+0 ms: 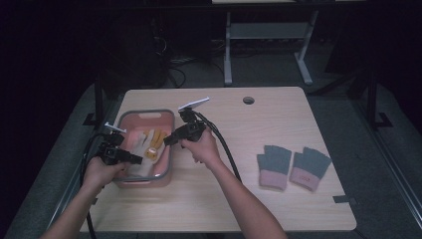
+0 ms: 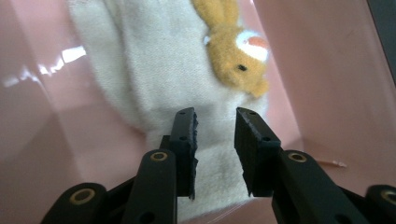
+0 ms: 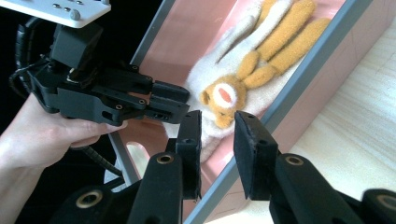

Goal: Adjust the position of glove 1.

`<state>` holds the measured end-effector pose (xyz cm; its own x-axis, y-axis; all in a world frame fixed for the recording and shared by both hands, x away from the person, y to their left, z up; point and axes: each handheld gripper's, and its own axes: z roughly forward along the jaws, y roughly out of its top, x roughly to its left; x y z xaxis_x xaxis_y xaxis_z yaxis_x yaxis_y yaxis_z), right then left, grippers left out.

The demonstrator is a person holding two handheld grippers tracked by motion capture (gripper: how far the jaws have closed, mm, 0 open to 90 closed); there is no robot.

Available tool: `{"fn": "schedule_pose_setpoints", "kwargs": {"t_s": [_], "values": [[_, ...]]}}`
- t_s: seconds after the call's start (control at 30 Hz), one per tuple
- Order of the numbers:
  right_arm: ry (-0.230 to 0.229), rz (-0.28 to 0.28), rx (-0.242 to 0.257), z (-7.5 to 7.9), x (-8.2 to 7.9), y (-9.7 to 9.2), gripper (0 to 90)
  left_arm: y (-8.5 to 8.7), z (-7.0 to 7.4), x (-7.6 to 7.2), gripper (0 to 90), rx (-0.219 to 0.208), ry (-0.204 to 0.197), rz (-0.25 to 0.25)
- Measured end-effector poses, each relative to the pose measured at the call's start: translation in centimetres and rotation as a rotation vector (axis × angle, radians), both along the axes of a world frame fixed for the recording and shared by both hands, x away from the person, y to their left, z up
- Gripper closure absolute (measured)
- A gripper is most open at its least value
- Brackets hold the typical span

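Glove [image 2: 154, 70] of cream fleece with an orange rabbit face, lying in a pink bin [image 1: 164, 172] at the left of the table.

Glove seen in the high view at centre left, flat on the bin floor, its cream body pale and its fingers [image 3: 289, 32] orange-yellow; the rabbit face [image 2: 238, 58] has a white and orange patch and a dark eye. In the left gripper view the glove's cuff end lies just beyond and below the left gripper [image 2: 215, 135], whose jaws stand slightly apart with a clear gap and nothing pinched between them. In the right gripper view the right gripper [image 3: 217, 135] hovers above the bin's grey rim, jaws likewise parted and empty, the rabbit face beyond them. A pair of grey and pink gloves [image 1: 291, 167] lies well apart at the table's right.
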<state>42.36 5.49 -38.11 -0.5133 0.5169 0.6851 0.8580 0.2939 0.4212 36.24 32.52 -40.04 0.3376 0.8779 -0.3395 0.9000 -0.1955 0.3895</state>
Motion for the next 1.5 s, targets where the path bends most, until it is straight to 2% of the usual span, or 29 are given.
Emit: {"fn": "schedule_pose_setpoints", "kwargs": {"t_s": [0.13,0.2,0.5,0.73,0.93,1.0,1.17,1.5], "values": [[-0.002,-0.005,0.017,0.1,-0.1,-0.3,71.1,0.0,0.8,-0.1,67.3,-0.022,-0.03,0.003],[-0.004,-0.007,0.022,0.2,-0.2,-0.5,70.8,0.0,1.4,-0.2,66.0,-0.055,-0.048,0.008],[-0.022,-0.014,0.032,0.6,-0.6,-1.9,67.7,-1.0,2.9,-0.4,62.5,-0.134,-0.104,-0.013],[-0.021,-0.033,0.052,0.8,-0.6,-3.7,66.0,-1.9,3.7,-0.4,56.1,-0.171,-0.126,-0.024],[-0.023,-0.047,0.057,0.8,-0.8,-5.3,64.0,-3.1,4.5,-0.4,55.4,-0.188,-0.147,-0.052],[-0.026,-0.056,0.059,0.8,-0.8,-5.8,63.4,-3.6,4.7,-0.3,53.3,-0.214,-0.148,-0.061],[-0.03,-0.072,0.062,0.8,-0.9,-7.1,63.0,-4.6,4.9,-0.1,50.8,-0.221,-0.156,-0.091],[-0.031,-0.091,0.059,0.4,-1.1,-9.1,61.1,-6.3,5.1,-0.1,44.6,-0.227,-0.162,-0.112]]}}
